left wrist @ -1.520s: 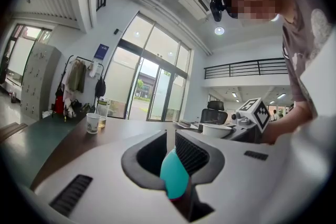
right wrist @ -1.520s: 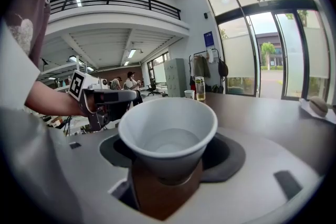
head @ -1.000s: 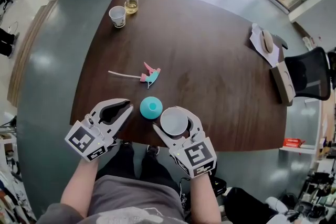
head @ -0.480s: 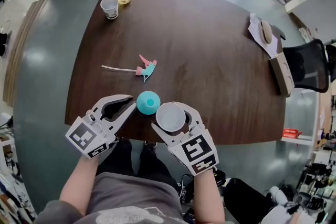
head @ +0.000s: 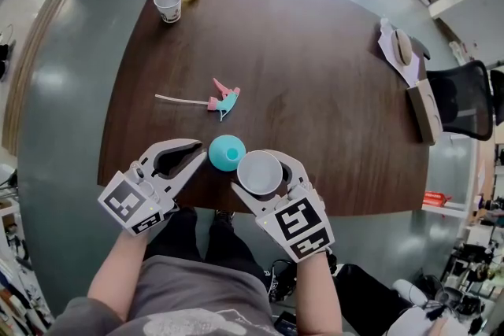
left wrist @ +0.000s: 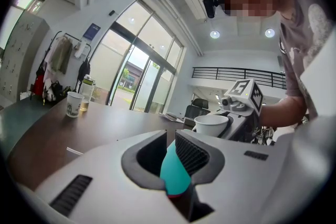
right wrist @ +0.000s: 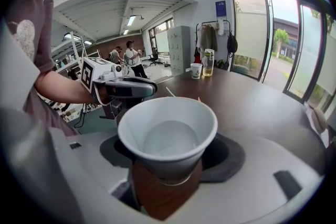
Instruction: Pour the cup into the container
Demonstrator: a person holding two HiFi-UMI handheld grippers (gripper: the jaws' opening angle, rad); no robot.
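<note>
Right gripper (head: 261,171) clamped on the white cup (head: 260,173), pads pressed to its lower sides, jaws spread wide around it. Held upright, mouth up, no tilt. Inside pale and smooth in the right gripper view; contents hard to make out.

Over to the left gripper (head: 198,159): jaws drawn in narrow, tips all but meeting, gripping nothing. Just past those tips, the teal container (head: 227,152), showing as a sliver of teal through the slit in the left gripper view.

So, teal container sitting on the dark wooden table (head: 331,90) near its front edge, bracketed between the two grippers: left tips just beside its left side, cup hard against its right. Cup rim overlapping the container's edge in the head view; touching or not, impossible to say.

Further up the table, well apart, a pink-and-teal spray nozzle (head: 223,101) with its thin tube lying flat.
</note>
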